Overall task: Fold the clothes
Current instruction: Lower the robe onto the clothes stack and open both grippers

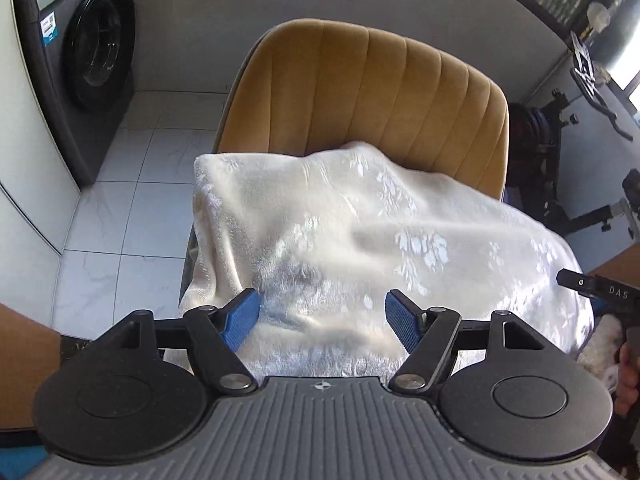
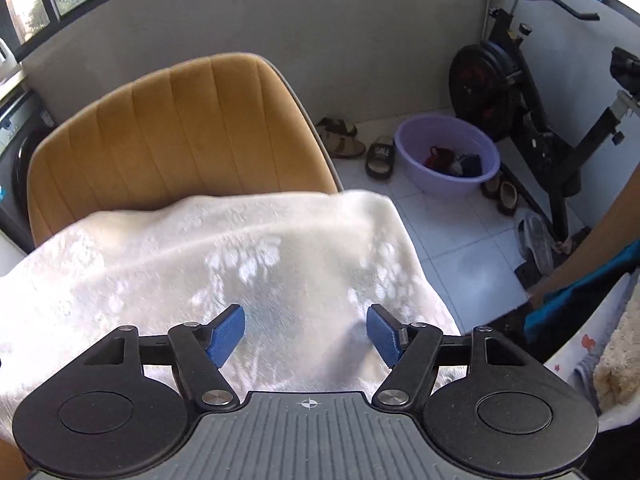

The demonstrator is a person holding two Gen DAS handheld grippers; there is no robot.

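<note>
A cream plush cloth (image 1: 340, 220) with a shiny flower pattern lies spread over the seat of a mustard-yellow chair (image 1: 368, 88) and hangs over its front and sides. My left gripper (image 1: 322, 300) hovers over the near part of the cloth, open, with nothing pinched between its blue pads. In the right wrist view the same cloth (image 2: 224, 248) covers the chair (image 2: 180, 128) seat. My right gripper (image 2: 306, 314) is also open above it, and only cloth surface shows beneath the gap. Part of the right gripper's black body (image 1: 600, 290) shows at the right edge of the left wrist view.
A dark washing machine (image 1: 88, 52) stands at the left on the white tiled floor. To the right are a purple basin (image 2: 448, 152) with some clothes, slippers (image 2: 380, 156), and an exercise bike (image 2: 520, 92). A person's arm (image 2: 592, 240) and more laundry (image 2: 616, 352) are at the far right.
</note>
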